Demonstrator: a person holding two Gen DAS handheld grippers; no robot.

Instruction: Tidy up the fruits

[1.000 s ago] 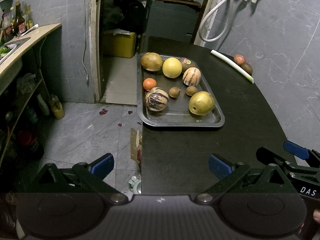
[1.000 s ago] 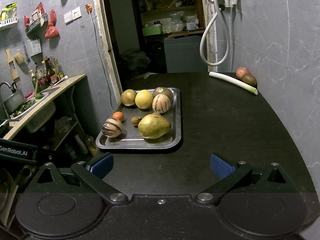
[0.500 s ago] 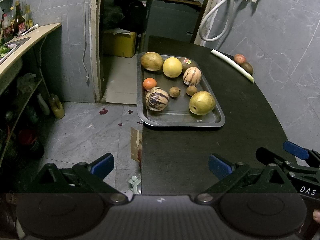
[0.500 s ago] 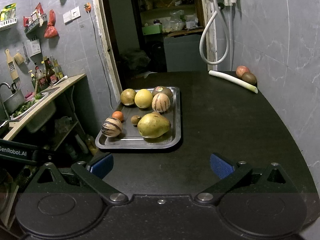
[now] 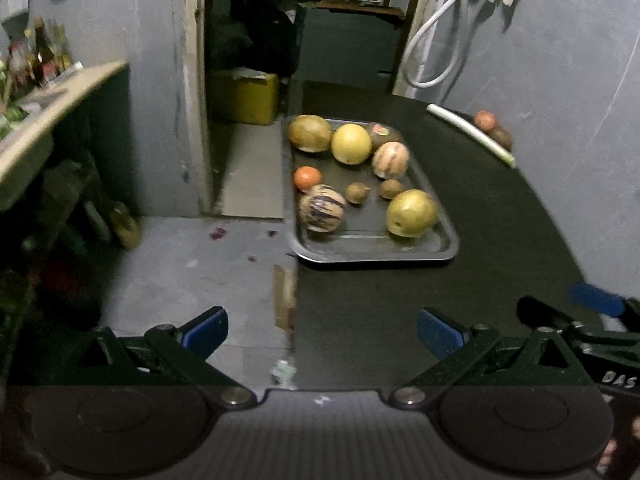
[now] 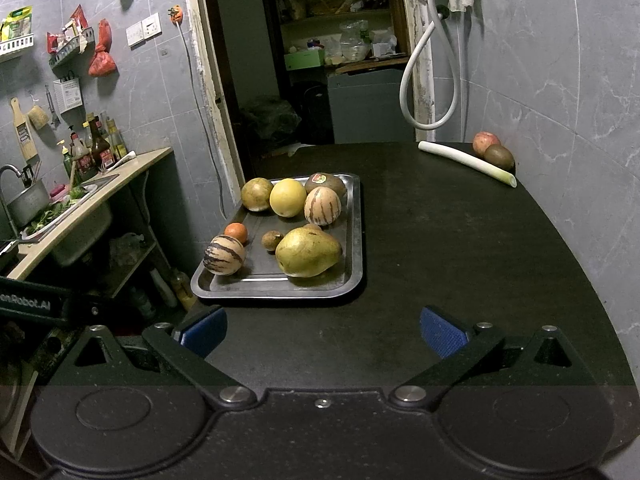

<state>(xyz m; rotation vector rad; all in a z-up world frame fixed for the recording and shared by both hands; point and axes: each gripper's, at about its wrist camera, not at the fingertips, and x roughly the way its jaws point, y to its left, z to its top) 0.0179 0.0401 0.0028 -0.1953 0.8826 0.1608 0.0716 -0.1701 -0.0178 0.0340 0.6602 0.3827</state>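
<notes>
A metal tray (image 5: 440,254) (image 6: 352,280) on the black table holds several fruits: a large pear (image 5: 411,213) (image 6: 309,251), two striped melons (image 5: 321,207) (image 6: 224,255), a yellow citrus (image 5: 351,144) (image 6: 287,197), a small orange (image 5: 307,178) (image 6: 236,232) and small brown fruits (image 5: 357,193). Against the far wall lie a red apple (image 6: 485,143) (image 5: 485,119) and a kiwi (image 6: 499,156). My left gripper (image 5: 322,330) and my right gripper (image 6: 322,330) both stand open and empty, short of the tray's near edge.
A white leek (image 6: 466,162) (image 5: 470,136) lies by the apple. The table's left edge drops to a tiled floor (image 5: 192,264). A counter with sink and bottles (image 6: 80,196) stands at left, and a hose (image 6: 428,80) hangs on the wall behind.
The left wrist view has swung a little, so the tray sits further right and lower and the frame is blurred. The right gripper has crept slightly closer. Both stay open.
</notes>
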